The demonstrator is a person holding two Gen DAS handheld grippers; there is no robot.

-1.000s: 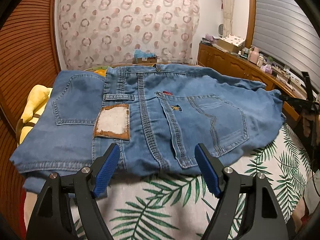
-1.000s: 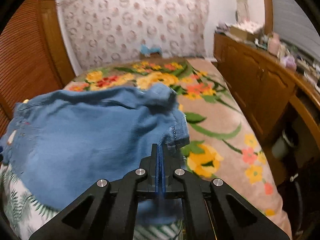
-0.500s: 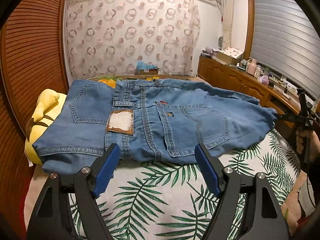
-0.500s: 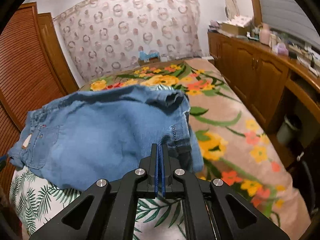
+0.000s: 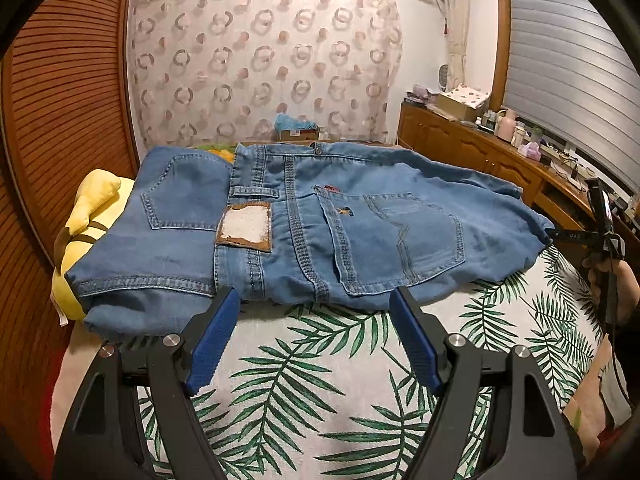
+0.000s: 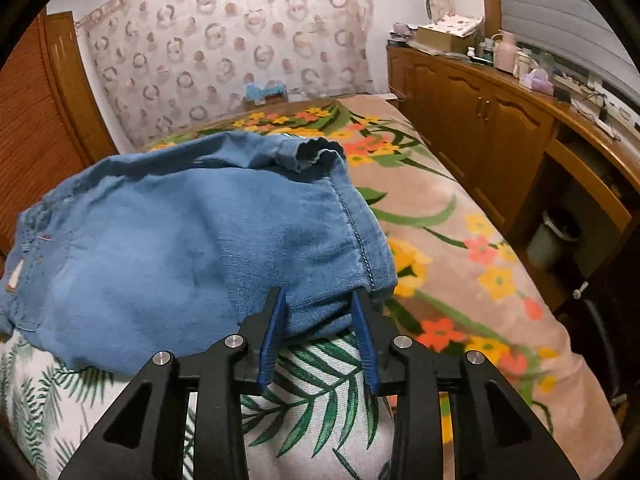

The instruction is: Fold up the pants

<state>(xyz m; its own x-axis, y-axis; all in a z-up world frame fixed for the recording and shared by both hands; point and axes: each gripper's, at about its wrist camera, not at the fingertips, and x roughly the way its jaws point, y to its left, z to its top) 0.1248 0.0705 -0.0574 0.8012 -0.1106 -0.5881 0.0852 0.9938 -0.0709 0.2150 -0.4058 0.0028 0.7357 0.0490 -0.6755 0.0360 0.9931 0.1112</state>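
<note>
The blue jeans (image 5: 320, 224) lie folded on the bed, back pockets and a leather patch facing up. My left gripper (image 5: 314, 314) is open and empty, just in front of the jeans' near edge over the palm-leaf cloth. In the right wrist view the folded jeans (image 6: 192, 248) fill the left half. My right gripper (image 6: 318, 306) is open, its blue fingers (image 6: 276, 316) on either side of the jeans' near corner without pinching it. The right gripper also shows at the far right of the left wrist view (image 5: 600, 232).
A white cloth with green palm leaves (image 5: 300, 380) covers the near bed; a floral blanket (image 6: 460, 248) covers the right side. A yellow plush toy (image 5: 86, 216) lies left of the jeans. A wooden cabinet (image 6: 500, 128) runs along the right wall. Louvred wooden doors (image 5: 60, 100) stand left.
My right gripper was shut on the jeans' edge and has opened, letting go. My left gripper has drawn back from the jeans, staying open.
</note>
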